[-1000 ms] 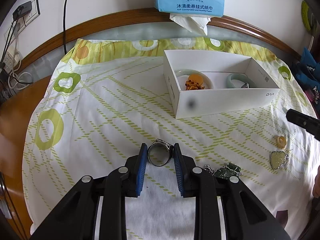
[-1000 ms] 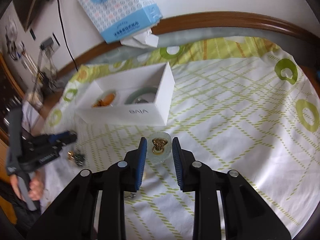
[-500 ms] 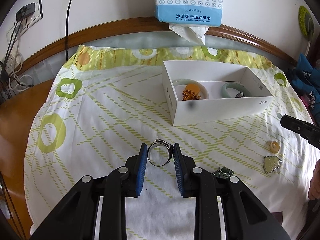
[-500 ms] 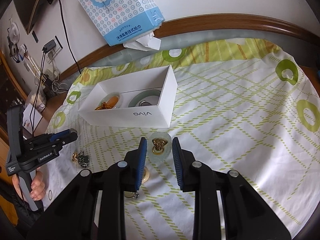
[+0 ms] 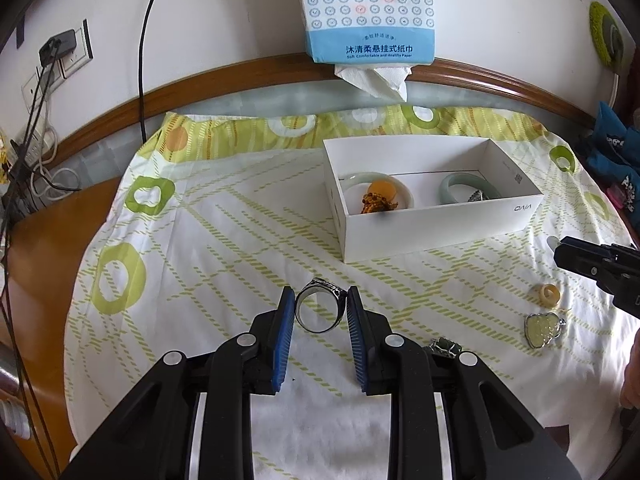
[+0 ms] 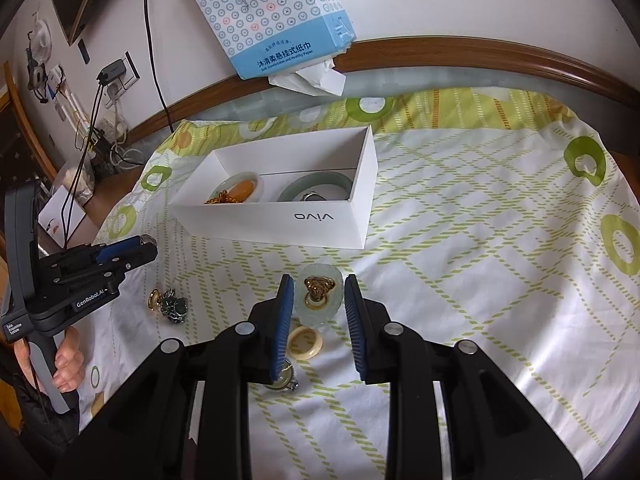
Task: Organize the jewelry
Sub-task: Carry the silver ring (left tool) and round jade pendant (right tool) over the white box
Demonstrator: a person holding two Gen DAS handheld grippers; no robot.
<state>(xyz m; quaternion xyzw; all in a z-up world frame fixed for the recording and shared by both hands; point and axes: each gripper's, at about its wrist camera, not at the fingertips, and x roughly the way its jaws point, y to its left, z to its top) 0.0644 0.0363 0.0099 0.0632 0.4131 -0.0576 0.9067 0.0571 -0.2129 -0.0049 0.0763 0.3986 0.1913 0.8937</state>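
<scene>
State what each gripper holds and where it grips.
Left gripper: silver ring, clamped across its band's outer sides. Right gripper: pale oval pendant, clamped by its side edges.

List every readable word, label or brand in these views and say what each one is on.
"vivo": front wall of the white box.
"沐清柔悬挂式纸巾": blue band of the tissue pack.
"Soft Comfortable and Healthy Paper": small line below it on the tissue pack.
"GenRobot.AI": side of the left claw.
White label on the left claw's handle: too small to read.
Small print and code square inside the box: too small to read.
</scene>
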